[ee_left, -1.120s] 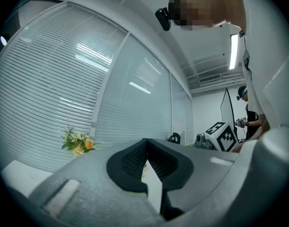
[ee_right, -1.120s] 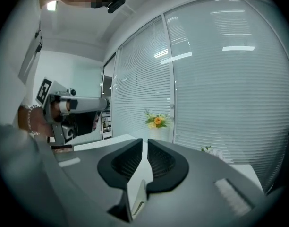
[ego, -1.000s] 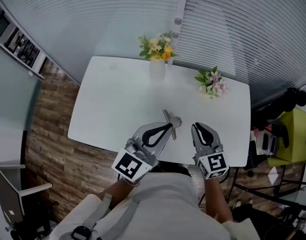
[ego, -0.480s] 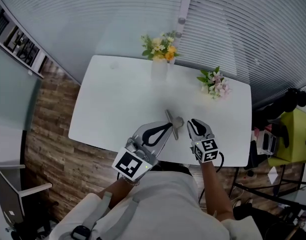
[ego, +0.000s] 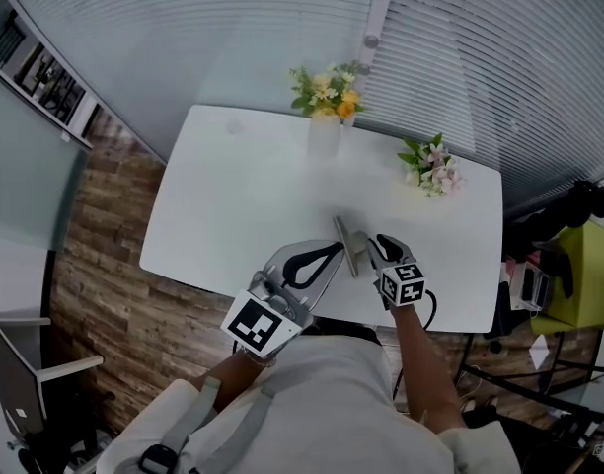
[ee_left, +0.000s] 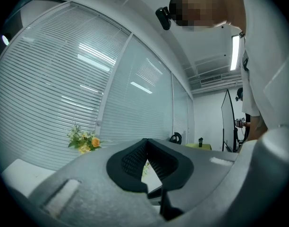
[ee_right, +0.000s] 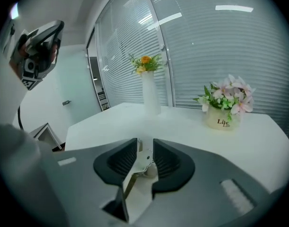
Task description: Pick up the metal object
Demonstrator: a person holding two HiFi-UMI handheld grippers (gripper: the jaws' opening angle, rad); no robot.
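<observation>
Right gripper (ee_right: 145, 149) has pushed forward from the near edge of the white surface (ego: 233, 196) since a second ago, and its ribbed black pads now sit tight on the metal object (ee_right: 143, 163), a flat, shiny, angular piece whose end fills the narrow gap between them. From the head view that object (ego: 345, 248) lies on the surface between the two grippers. Left gripper (ego: 327, 255) has stayed put beside it, jaws together and empty. Farther off, a small cream pot (ee_right: 222, 121) of pink flowers carries dark script that seems to read "Life". A tall white vase (ee_right: 150, 97) of yellow flowers stands at the far edge, before slatted blinds (ego: 480, 57).
</observation>
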